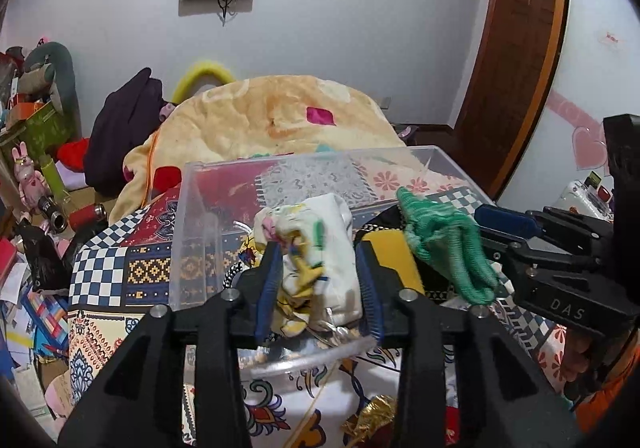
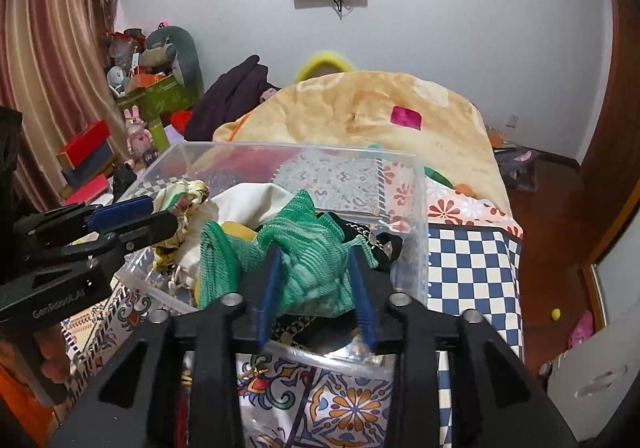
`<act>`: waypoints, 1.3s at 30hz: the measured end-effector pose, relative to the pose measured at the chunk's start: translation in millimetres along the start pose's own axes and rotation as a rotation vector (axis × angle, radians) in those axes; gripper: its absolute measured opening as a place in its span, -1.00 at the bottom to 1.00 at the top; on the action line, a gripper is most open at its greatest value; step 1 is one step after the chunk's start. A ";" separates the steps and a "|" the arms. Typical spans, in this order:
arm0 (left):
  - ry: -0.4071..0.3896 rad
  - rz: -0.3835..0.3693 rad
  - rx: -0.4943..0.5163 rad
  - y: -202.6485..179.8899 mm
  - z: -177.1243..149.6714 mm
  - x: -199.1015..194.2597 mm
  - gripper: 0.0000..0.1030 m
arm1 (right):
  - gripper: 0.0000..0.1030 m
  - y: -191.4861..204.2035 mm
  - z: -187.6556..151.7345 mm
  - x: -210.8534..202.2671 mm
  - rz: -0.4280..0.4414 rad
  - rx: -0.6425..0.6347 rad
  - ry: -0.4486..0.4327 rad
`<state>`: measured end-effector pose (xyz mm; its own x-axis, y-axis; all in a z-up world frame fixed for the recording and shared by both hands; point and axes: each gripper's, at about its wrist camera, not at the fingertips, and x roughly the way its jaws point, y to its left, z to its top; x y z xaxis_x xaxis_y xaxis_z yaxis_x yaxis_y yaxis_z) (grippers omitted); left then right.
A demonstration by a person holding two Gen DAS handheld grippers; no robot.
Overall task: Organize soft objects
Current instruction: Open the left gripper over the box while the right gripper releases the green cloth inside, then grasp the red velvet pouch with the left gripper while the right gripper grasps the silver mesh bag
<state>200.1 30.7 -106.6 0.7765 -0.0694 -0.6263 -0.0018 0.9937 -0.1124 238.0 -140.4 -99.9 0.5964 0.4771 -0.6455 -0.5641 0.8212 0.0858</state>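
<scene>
A clear plastic bin (image 1: 192, 216) stands on the patterned bed cover; it also shows in the right wrist view (image 2: 416, 208). My left gripper (image 1: 318, 244) is shut on a white printed cloth (image 1: 320, 244) and holds it over the bin's near side. My right gripper (image 2: 316, 252) is shut on a green knitted cloth (image 2: 304, 244), held over the bin's right part; that cloth also shows in the left wrist view (image 1: 444, 244). A yellow item (image 1: 394, 260) and dark fabric (image 2: 384, 244) lie inside the bin.
A rolled yellow blanket (image 1: 280, 116) lies behind the bin. A dark garment (image 1: 124, 128) sits at its left. Cluttered boxes and toys (image 1: 36, 152) fill the left side. A wooden door (image 1: 516, 60) stands at the right. A gold wrapper (image 1: 372, 416) lies near the bed's front.
</scene>
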 end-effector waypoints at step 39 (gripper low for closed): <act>0.201 0.028 0.013 15.5 -118.1 -30.8 0.46 | 0.29 36.3 -96.1 -11.1 0.059 -0.136 0.119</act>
<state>101.7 37.8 -180.2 0.6346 -0.0564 -0.7708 -0.0123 0.9965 -0.0830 156.0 -145.9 -162.6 0.4927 0.4759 -0.7285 -0.6729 0.7392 0.0277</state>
